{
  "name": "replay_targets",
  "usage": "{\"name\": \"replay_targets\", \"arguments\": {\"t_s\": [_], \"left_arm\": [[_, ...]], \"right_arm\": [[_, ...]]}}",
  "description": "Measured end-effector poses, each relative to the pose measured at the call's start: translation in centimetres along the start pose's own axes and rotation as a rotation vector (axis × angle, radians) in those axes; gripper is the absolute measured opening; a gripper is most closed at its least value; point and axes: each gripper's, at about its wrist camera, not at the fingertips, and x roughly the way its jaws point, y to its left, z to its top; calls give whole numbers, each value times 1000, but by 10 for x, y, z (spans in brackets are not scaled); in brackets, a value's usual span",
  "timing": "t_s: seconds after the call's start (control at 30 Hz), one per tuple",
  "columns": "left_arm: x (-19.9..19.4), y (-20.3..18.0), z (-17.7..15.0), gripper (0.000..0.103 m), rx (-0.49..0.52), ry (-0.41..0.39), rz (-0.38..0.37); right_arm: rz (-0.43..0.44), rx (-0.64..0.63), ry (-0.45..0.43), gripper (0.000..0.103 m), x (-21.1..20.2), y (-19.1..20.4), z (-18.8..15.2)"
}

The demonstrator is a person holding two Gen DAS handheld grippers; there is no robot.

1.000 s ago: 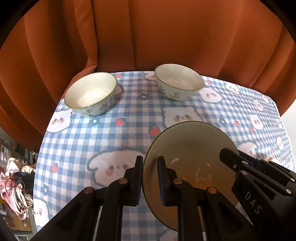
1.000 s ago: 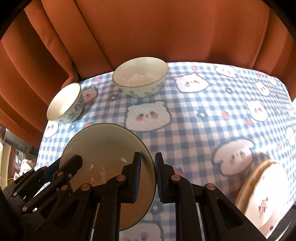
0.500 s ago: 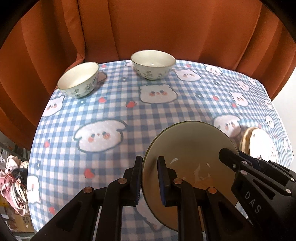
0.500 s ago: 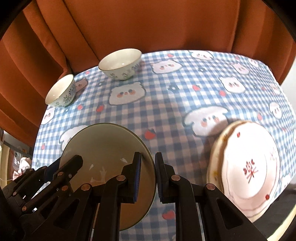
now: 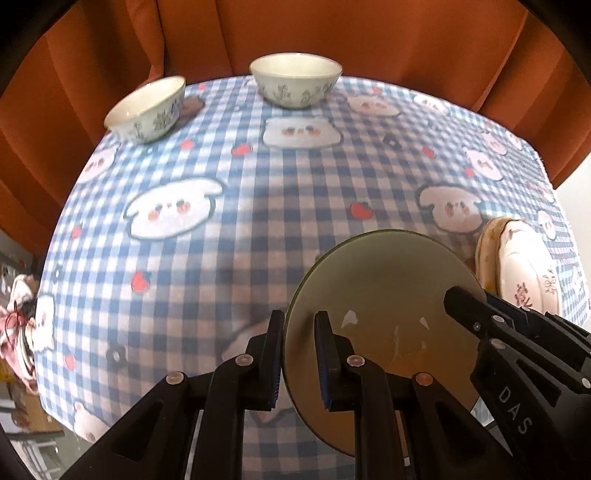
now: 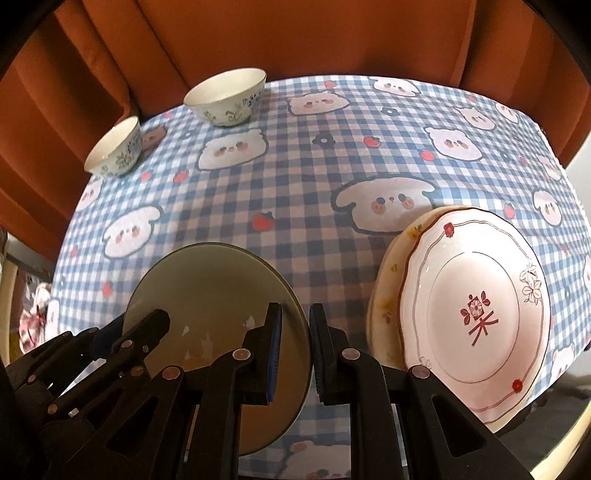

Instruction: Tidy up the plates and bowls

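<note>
Both grippers hold one olive-green plate (image 5: pixel 388 295) (image 6: pixel 210 288) above the table. My left gripper (image 5: pixel 299 354) is shut on its left rim. My right gripper (image 6: pixel 295 350) is shut on its right rim. A white plate with red flowers (image 6: pixel 476 314) lies on a cream plate (image 6: pixel 384 295) at the table's right front, just right of the held plate; the stack also shows in the left wrist view (image 5: pixel 524 266). Two white bowls with blue-green plant prints stand at the far left: a small one (image 5: pixel 147 109) (image 6: pixel 114 151) and a larger one (image 5: pixel 295 79) (image 6: pixel 225 98).
The table wears a blue checked cloth with cartoon faces (image 5: pixel 258 206) (image 6: pixel 314 177). An orange curtain (image 5: pixel 295 33) (image 6: pixel 295 37) hangs close behind the table. Clutter (image 5: pixel 16 317) lies on the floor past the table's left edge.
Both grippers have pulled back and to the right with the olive plate. The bowls now look farther off and the stacked plates have come into full view at the right.
</note>
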Motion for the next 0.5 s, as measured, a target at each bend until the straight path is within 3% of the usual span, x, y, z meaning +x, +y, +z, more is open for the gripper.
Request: {"name": "replay_targets", "arguments": {"t_s": [0.27, 0.33, 0.4, 0.5], "left_arm": [[-1, -8, -2, 17, -31, -19, 58], [-2, -8, -3, 35, -46, -20, 66], [-5, -7, -5, 37, -65, -30, 69], [-7, -7, -7, 51, -81, -34, 64]], "right_arm": [[54, -30, 11, 19, 7, -10, 1], [65, -39, 9, 19, 9, -12, 0], [80, -45, 4, 19, 10, -13, 1], [85, -68, -14, 19, 9, -12, 2]]}}
